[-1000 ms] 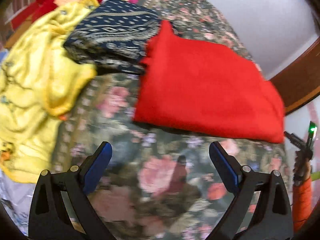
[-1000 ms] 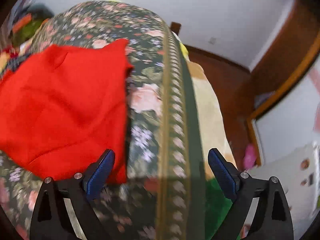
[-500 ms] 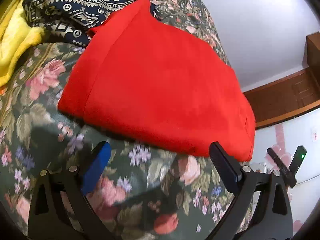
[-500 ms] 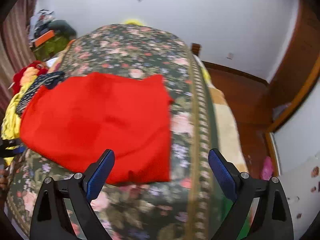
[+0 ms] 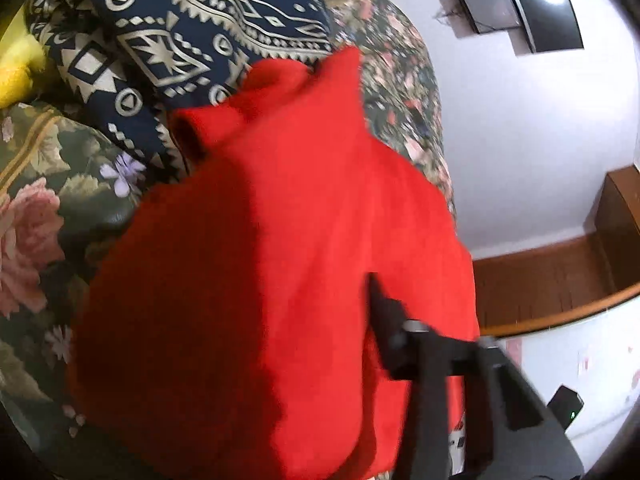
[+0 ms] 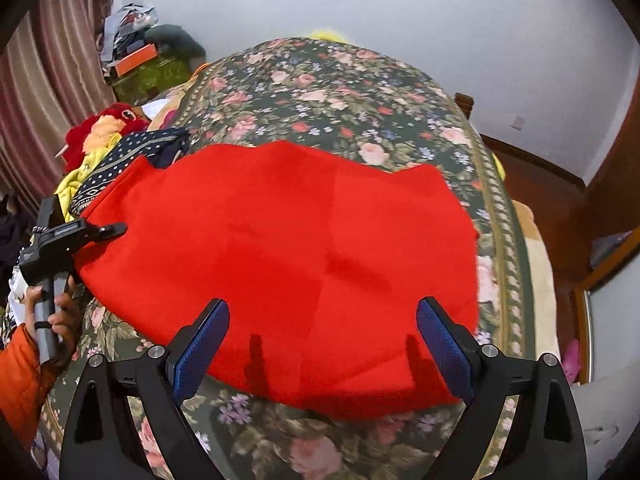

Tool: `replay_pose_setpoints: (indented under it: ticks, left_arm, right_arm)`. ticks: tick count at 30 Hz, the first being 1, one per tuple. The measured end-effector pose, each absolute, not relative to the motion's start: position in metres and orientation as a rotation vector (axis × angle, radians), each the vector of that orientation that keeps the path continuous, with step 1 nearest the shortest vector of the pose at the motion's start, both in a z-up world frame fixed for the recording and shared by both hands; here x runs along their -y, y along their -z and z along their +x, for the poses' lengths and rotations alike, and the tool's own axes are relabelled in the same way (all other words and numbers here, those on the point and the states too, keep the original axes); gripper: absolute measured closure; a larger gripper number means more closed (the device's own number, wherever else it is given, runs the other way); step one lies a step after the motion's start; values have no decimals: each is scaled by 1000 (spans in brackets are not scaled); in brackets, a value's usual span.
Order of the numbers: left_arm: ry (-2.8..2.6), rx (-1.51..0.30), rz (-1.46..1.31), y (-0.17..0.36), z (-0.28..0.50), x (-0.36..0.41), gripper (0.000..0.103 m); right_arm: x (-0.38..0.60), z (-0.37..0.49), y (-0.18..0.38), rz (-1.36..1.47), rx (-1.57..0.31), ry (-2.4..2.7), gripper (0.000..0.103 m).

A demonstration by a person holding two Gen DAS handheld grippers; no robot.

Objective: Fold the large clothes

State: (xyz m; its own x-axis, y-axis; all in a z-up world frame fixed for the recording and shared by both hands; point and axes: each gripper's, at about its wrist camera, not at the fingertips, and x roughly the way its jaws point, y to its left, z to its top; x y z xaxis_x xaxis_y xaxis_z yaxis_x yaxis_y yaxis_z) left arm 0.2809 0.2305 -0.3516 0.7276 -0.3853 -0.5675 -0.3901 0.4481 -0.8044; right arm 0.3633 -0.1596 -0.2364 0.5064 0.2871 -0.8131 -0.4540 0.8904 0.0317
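Observation:
A folded red garment [image 6: 288,264] lies flat on the floral bedspread [image 6: 340,92]. My right gripper [image 6: 322,340] is open, its blue pads just above the garment's near edge. My left gripper [image 6: 116,230] is at the garment's left edge. In the left wrist view the red garment [image 5: 260,280] fills the frame and covers the left finger; only the right finger [image 5: 384,312] shows against the cloth, so the jaws' state is unclear.
A navy patterned cloth [image 5: 180,40] and yellow garment [image 6: 76,178] lie left of the red one, with a red plush toy [image 6: 108,120] behind. The bed's right edge [image 6: 516,280] drops to a wooden floor. A curtain hangs at left.
The left gripper moved forward onto the red garment's left edge, which now hides one finger. The right gripper pulled back and centred on the garment's near edge.

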Motion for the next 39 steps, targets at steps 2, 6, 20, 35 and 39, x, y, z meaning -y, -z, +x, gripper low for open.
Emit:
replay_pose_setpoints:
  ticks: [2, 6, 20, 35, 39]
  left_arm:
    - [-26, -777, -1097, 342, 276, -229, 82]
    - [-69, -732, -909, 301, 268, -217, 89]
    - [-132, -516, -639, 174, 205, -229, 91]
    - [-150, -569, -573, 176, 213, -219, 91]
    - [-130, -568, -553, 169, 220, -205, 91]
  right_arm:
    - [155, 365, 237, -183, -949, -460, 9]
    - [145, 364, 234, -154, -960, -495, 9]
    - [76, 354, 215, -67, -951, -676, 9]
    - [-45, 341, 304, -385, -1158, -735, 4]
    - [-39, 339, 297, -390, -1164, -754, 4]
